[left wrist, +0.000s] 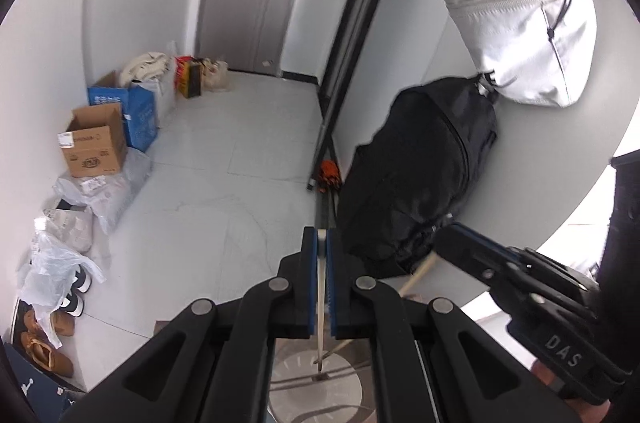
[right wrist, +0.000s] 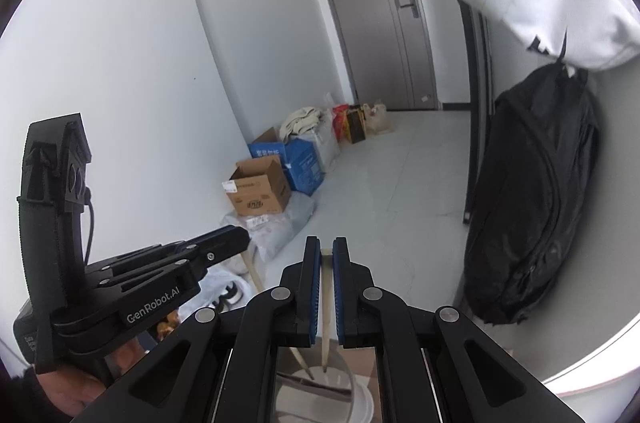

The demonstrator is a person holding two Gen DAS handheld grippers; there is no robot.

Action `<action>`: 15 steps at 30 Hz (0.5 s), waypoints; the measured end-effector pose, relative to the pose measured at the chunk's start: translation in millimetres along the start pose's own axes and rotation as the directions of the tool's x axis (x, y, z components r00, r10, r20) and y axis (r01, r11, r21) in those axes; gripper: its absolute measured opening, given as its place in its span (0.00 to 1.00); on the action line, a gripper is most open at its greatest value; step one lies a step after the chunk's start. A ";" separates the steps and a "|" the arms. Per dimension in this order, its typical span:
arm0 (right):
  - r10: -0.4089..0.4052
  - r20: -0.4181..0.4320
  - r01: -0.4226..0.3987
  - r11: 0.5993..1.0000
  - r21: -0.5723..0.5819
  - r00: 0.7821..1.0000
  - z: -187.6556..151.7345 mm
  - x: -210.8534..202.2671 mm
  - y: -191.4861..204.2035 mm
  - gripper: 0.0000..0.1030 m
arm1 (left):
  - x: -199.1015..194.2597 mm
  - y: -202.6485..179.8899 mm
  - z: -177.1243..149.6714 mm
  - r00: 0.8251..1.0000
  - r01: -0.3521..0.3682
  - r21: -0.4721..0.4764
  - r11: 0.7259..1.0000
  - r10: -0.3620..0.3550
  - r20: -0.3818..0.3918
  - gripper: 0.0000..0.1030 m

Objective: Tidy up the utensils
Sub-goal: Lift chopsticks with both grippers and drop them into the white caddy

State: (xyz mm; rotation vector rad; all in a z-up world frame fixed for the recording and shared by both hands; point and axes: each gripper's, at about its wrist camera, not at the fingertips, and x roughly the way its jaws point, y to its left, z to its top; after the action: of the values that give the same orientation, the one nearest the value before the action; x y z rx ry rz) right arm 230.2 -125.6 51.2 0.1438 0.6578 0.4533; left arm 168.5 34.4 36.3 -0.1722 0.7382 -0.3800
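Each gripper is pinching one pale chopstick. The left gripper (left wrist: 322, 243) has its fingers pressed tight on a chopstick (left wrist: 321, 303) that hangs down over a round holder (left wrist: 316, 395); whether the tip touches it is hard to say. The right gripper (right wrist: 327, 251) squeezes its own chopstick (right wrist: 327, 311) with a slim gap left, tip down at a holder (right wrist: 362, 399) mostly hidden by the jaws. The two grippers sit close side by side. A black bag (left wrist: 420, 175) and a white bag (left wrist: 524, 35) crowd the right wall; boxes (left wrist: 94, 147) line the left, leaving open floor (left wrist: 224, 143) between.
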 end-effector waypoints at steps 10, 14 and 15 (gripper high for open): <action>0.047 0.008 -0.048 0.985 0.169 0.999 -18.9 -25.2 -40.2 0.26 | -25.1 9.4 -0.2 1.000 0.014 -0.046 0.999 -0.015 -0.010 0.33; 0.017 0.029 -0.023 0.978 0.206 0.999 -31.1 -52.1 -53.7 0.42 | -38.3 9.0 -8.6 1.000 -0.023 -0.074 0.997 0.023 -0.007 0.49; 0.013 0.020 -0.017 0.977 0.210 1.000 -33.6 -56.4 -55.5 0.43 | -41.3 8.8 -11.5 0.999 -0.038 -0.075 0.996 0.038 -0.002 0.52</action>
State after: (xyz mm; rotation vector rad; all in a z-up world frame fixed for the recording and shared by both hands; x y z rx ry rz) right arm 190.1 -201.0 41.2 0.3534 0.6859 0.3954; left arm 135.2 58.6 51.1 -0.2279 0.7561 -0.3161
